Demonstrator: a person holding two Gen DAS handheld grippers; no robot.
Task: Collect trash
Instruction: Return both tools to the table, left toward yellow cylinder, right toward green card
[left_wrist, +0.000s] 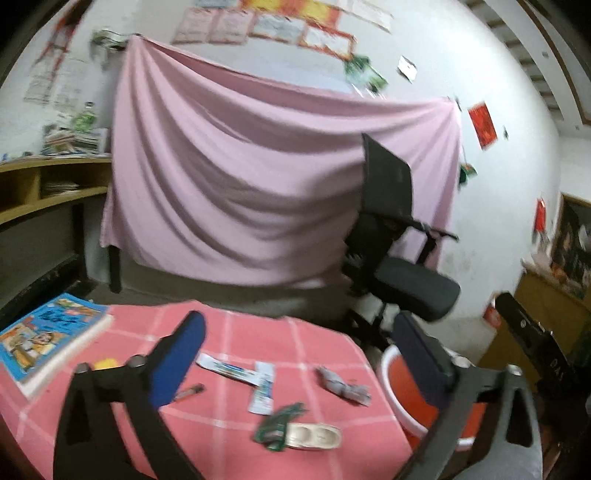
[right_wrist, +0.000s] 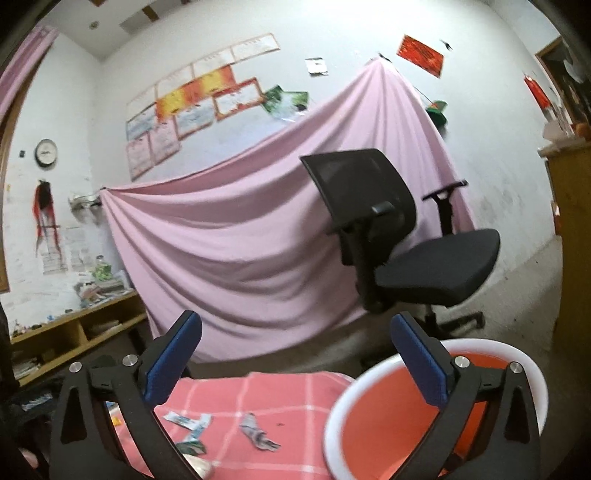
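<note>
1. left gripper (left_wrist: 295, 354): jaws spread wide with nothing between them, held above the pink checked tablecloth (left_wrist: 317, 332).
2. right gripper (right_wrist: 295, 354): jaws likewise spread and empty, held above the table's right end and partly over the red plastic bin with a white rim (right_wrist: 369, 380).
3. trash location: all of it lies on the cloth, none in either grip. noted in the left view: two flat white-and-blue wrappers (left_wrist: 236, 369) touching each other near mid-table, a crumpled grey wrapper (left_wrist: 343, 384) nearer the bin side, a green torn packet (left_wrist: 280, 424) touching a white blister tray (left_wrist: 314, 436) at the near edge, and a small dark stick-shaped item (left_wrist: 190, 392) just beside the left finger.
4. the bin stands beside the table's right edge, rim below the tabletop; its inside looks empty. judged: collection is yet to begin.
5. non-trash: a blue illustrated book (left_wrist: 48, 336) at the far left corner. risk: it could be swept up by mistake.
6. risk: the flat wrappers lie flush on cloth; the fingers may pinch cloth with them and drag the other items.
7. risk: the crumpled wrapper lies near the table edge and could be knocked to the floor, missing the bin.
8. risk: both views are motion-blurred; a hurried approach could miss thin pieces.
</note>
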